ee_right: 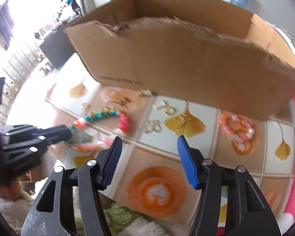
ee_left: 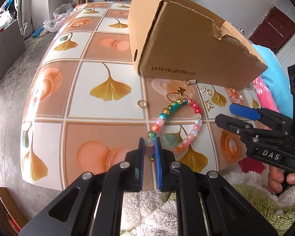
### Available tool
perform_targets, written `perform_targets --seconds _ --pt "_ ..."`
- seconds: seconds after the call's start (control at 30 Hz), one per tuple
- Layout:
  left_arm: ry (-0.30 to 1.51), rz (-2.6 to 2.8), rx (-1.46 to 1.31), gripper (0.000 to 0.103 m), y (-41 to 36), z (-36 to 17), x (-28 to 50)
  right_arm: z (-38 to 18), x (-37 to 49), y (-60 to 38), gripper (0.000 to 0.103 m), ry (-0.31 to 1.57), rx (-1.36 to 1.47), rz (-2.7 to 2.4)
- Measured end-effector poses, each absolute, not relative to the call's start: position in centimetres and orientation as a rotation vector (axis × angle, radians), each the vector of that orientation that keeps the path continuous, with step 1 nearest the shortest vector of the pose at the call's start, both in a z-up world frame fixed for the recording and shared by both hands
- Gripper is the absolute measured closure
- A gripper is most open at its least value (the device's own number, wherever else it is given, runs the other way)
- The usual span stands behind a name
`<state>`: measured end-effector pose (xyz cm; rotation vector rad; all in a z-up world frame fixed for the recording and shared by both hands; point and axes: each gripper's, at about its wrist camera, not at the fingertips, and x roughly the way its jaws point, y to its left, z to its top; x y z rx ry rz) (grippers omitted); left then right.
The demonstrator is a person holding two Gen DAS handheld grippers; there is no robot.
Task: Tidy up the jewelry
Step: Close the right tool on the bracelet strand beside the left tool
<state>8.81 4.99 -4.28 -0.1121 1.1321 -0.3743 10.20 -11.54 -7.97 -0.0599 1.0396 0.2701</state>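
While the left gripper (ee_left: 149, 143) pinches the bracelet (ee_left: 173, 125) by a pale bead at its near edge, the loop lies flat on the table (ee_left: 100, 72), stretched toward the box (ee_left: 186, 45). Right gripper (ee_right: 148, 147) hovers half open, empty. Little looks sorted: ring (ee_left: 142, 104), gold charms (ee_left: 208, 96) and a second bracelet (ee_right: 238, 127) sit loose beside the box, all waiting.

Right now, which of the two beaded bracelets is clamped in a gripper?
The large multicoloured bracelet, with teal, red and pink beads; the left gripper pinches its near edge. The smaller orange-pink bracelet lies untouched near the cardboard box.
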Motion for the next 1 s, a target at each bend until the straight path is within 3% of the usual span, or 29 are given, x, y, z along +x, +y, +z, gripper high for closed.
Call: perform_targets --seconds 0.13,0.4,0.63,1.0 --pt "1.125 -0.375 -0.099 0.093 4.9 -4.3 8.7 -8.1 11.0 -10.2 0.061 1.05 -0.055 0.311" --pt "1.114 -0.374 -0.1 0.093 4.9 -4.3 8.6 -8.5 12.1 -7.6 0.067 1.047 -0.074 0.344" --pt "1.098 -0.373 -0.112 0.093 5.0 -4.4 8.4 -9.5 13.5 -6.1 0.092 1.083 -0.086 0.345" --pt "1.072 -0.397 -0.075 0.093 4.1 -4.3 8.3 -9.9 11.1 -7.2 0.095 1.144 -0.036 0.32"
